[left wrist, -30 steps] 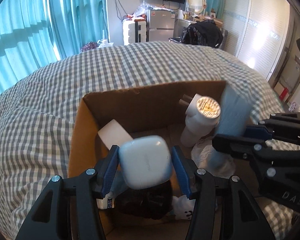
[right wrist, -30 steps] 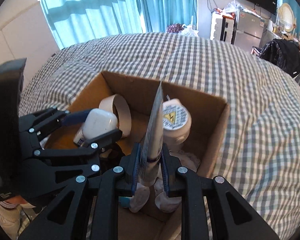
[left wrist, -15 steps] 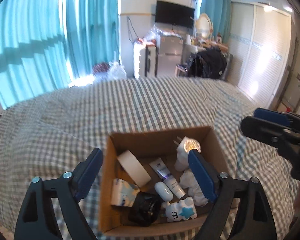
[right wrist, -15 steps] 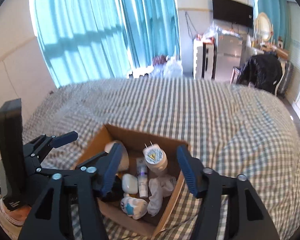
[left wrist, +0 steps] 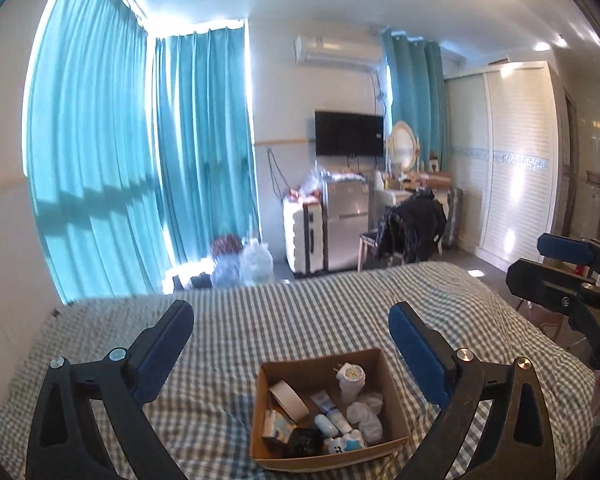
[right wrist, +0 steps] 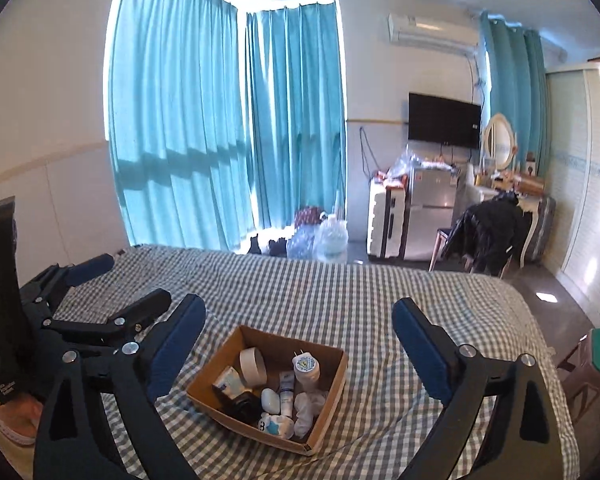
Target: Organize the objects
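Observation:
An open cardboard box [left wrist: 328, 458] [right wrist: 252, 430] sits on the checked bed cover [left wrist: 260, 320]. Inside lie a tape roll [left wrist: 288, 398], a white bottle with a yellow-labelled cap [left wrist: 352, 380], a tube [right wrist: 286, 390], a white rounded case [right wrist: 270, 398], a crumpled white cloth [left wrist: 366, 412], a black object [left wrist: 304, 442] and a white toy with a blue star [right wrist: 276, 426]. My left gripper [left wrist: 289, 312] [right wrist: 128, 284] hangs high above and behind the box, its jaws opening with nothing between them. Beside it my right gripper [right wrist: 299, 308] [left wrist: 540, 264] is also opening and holds nothing.
Beyond the bed's far edge stand a white suitcase [left wrist: 304, 236], a small fridge [left wrist: 346, 224], a chair draped with a black jacket [left wrist: 412, 228] and water bottles [left wrist: 256, 264] on the floor. Teal curtains [left wrist: 140, 160] fill the left; a wardrobe [left wrist: 516, 160] stands at the right.
The left gripper let go of the white case and the right let go of the tube; both now lie in the box. Both grippers rose, drew back and spread their jaws wide.

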Motion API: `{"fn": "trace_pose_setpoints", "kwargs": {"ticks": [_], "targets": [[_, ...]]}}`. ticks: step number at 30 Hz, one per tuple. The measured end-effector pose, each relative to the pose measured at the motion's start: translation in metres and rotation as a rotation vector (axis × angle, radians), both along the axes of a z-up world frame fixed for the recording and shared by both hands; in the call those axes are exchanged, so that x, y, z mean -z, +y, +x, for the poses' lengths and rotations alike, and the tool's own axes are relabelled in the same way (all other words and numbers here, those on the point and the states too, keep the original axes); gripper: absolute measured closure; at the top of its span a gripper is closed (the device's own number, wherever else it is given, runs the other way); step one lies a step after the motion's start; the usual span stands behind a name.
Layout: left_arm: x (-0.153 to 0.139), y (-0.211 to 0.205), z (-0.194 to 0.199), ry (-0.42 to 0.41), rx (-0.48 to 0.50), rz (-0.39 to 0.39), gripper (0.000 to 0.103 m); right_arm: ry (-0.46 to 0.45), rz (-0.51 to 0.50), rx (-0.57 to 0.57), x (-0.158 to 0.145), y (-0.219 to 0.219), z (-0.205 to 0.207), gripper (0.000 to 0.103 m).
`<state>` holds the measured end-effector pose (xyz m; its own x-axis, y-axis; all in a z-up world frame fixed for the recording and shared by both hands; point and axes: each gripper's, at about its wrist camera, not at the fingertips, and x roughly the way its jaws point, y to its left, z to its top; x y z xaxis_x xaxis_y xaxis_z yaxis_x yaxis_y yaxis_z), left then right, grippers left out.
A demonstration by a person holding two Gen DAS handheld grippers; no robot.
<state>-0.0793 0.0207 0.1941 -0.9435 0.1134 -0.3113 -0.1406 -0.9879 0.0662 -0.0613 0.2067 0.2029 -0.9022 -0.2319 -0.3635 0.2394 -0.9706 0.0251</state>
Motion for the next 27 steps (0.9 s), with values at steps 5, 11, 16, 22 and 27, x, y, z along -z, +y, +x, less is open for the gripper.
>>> {"fn": "trace_pose_setpoints", "kwargs": {"ticks": [5,11,16,22,27], "targets": [[-0.021,-0.006,0.047,0.118,-0.007,0.008,0.000,0.091,-0.013,0.042,-0.017,0.001,0.046,0.002],[-0.014,-0.023,0.098,0.170,-0.006,0.087,0.000,0.143,-0.073,0.105,0.002,0.001,0.094,0.001],[0.018,-0.035,0.122,0.163,-0.083,0.045,0.000,0.133,-0.054,0.133,0.048,-0.008,0.108,0.000],[0.101,-0.052,0.112,0.064,-0.162,0.062,0.000,0.096,-0.032,0.154,0.109,-0.008,0.105,0.000],[0.132,-0.053,0.108,-0.005,-0.166,0.085,0.000,0.074,0.041,0.128,0.148,-0.022,0.095,0.000]]}}
